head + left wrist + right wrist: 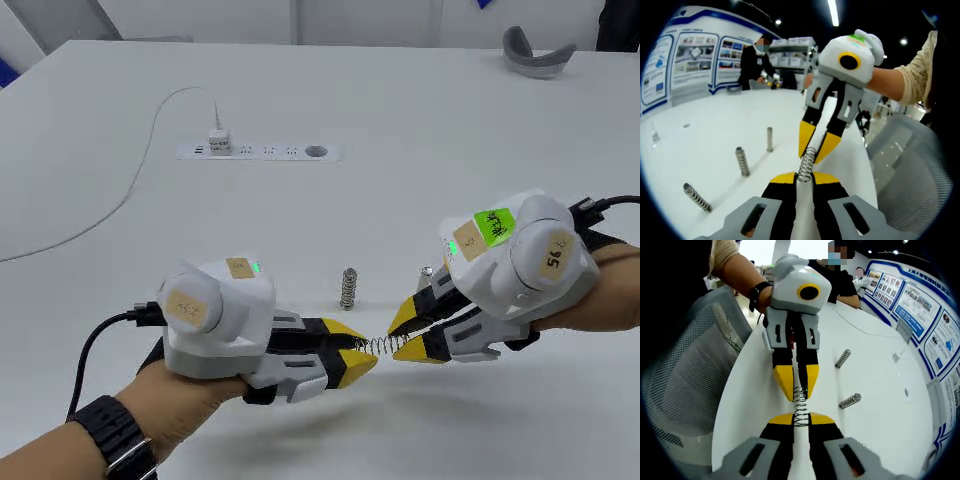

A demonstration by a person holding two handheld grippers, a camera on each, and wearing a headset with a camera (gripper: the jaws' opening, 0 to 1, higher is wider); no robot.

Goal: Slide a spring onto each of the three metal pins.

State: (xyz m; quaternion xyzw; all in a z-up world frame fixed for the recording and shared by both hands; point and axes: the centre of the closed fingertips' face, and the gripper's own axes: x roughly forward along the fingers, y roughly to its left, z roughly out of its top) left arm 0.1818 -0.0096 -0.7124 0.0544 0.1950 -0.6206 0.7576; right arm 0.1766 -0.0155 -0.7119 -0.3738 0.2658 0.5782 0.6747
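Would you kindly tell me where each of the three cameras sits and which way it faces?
Head view: on the person's head, looking forward and down at the table; the left hand and right hand show, holding the left gripper and right gripper.
Left gripper view: on the left gripper, looking along its jaws at the right gripper and a bare pin.
Right gripper view: on the right gripper, facing back at the left gripper and a watch.
Shared: all three see the spring clamped between both grippers.
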